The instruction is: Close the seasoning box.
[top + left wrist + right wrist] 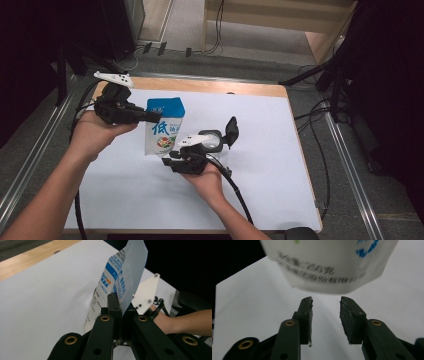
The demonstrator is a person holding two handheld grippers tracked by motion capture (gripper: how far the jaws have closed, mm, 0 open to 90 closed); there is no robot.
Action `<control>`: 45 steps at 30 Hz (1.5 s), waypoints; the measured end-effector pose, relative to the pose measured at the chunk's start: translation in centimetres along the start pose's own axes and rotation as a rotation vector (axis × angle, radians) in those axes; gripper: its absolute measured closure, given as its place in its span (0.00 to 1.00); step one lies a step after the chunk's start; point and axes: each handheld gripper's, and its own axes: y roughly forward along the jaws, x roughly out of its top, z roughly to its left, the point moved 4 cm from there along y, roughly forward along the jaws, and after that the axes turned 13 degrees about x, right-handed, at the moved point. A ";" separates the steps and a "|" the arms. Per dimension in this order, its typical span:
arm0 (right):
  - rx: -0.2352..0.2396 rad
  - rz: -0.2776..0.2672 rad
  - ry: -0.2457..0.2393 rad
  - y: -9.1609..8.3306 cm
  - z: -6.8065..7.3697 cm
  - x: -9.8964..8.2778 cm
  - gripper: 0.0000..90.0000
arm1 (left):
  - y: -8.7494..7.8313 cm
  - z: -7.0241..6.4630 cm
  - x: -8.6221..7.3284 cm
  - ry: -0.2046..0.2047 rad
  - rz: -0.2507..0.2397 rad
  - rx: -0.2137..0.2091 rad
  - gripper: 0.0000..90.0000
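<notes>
Above white tabletop (pixel 280 150): soft, light blue-and-white printed pouch (pixel 164 131) pinched at top edge by left tool (pixel 152 117); right tool (pixel 326 305) spread, empty, below; support base.

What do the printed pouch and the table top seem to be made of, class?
Pouch: probably thin flexible plastic film, white and blue, slightly glossy; its edge creases where the left gripper pinches it.
Table top: smooth matt white sheet; the far edge looks like light wood.
</notes>
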 end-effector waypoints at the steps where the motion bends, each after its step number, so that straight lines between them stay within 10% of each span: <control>1: -0.012 -0.009 0.005 0.2 -0.1 0.0 0.67 | -0.1 -0.2 0.0 -0.001 0.000 -0.008 1.00; 12: -0.089 -0.090 0.032 1.3 -1.7 0.2 0.61 | 0.5 0.0 0.1 0.000 0.035 -0.031 1.00; 16: -0.147 -0.078 -0.081 1.3 -1.6 0.1 0.60 | 1.4 0.7 0.1 -0.012 0.044 -0.039 1.00; 26: -0.071 -0.020 -0.038 1.5 -0.9 -0.8 0.61 | 3.6 0.5 0.8 0.008 0.079 -0.043 1.00; 45: -0.069 -0.057 -0.068 0.7 1.0 -1.7 0.44 | 8.0 -1.8 2.4 0.068 0.138 -0.080 1.00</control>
